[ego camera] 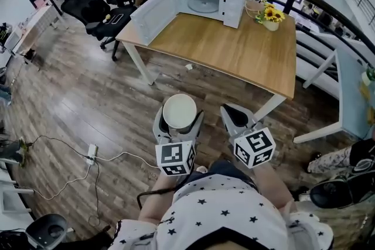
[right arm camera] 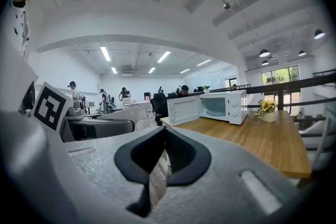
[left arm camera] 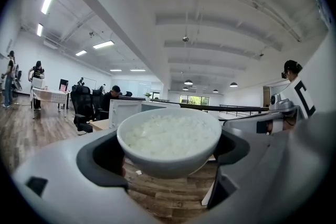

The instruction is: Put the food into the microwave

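Left claw, on my head view, is clamped around a round white glazed bowl of rice, held above the wood-plank floor. The right claw sits at its 3 o'clock, jaws together and empty. At 12 o'clock, well apart from both, a white microwave oven stands with its door open on the light wooden counter.

Left gripper view: I see both pads pressing the bowl's sides.

Right gripper view: the jaws meet with nothing between them, and the microwave shows at 1 o'clock.

place: open-plan office | signs: black swivel chairs, long desks, ceiling strip lights, wood floor
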Demonstrator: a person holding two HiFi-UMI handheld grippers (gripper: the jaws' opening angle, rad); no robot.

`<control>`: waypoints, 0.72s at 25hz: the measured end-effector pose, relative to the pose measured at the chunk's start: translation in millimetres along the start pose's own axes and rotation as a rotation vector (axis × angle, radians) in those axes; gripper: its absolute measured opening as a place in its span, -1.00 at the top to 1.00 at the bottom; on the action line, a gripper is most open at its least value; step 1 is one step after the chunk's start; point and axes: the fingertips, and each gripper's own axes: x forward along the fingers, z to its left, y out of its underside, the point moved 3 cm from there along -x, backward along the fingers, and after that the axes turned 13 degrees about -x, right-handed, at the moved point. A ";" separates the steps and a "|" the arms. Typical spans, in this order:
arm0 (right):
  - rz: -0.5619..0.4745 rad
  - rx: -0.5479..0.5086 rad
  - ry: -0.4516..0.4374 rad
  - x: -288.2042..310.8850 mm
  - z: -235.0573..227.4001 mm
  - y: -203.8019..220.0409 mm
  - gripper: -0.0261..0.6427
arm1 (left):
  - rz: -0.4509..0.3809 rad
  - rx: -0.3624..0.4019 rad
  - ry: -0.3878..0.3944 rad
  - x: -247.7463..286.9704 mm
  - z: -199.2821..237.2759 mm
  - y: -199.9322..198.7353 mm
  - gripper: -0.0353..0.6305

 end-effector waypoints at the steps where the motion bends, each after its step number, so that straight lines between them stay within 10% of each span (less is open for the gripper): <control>1: -0.004 0.006 0.003 -0.4 0.8 -0.2 0.90 | 0.001 0.003 0.001 -0.9 0.4 0.1 -0.55; 18: 0.007 0.030 0.002 2.0 15.0 4.5 0.90 | 0.010 -0.011 0.015 -6.1 15.7 -0.8 -0.55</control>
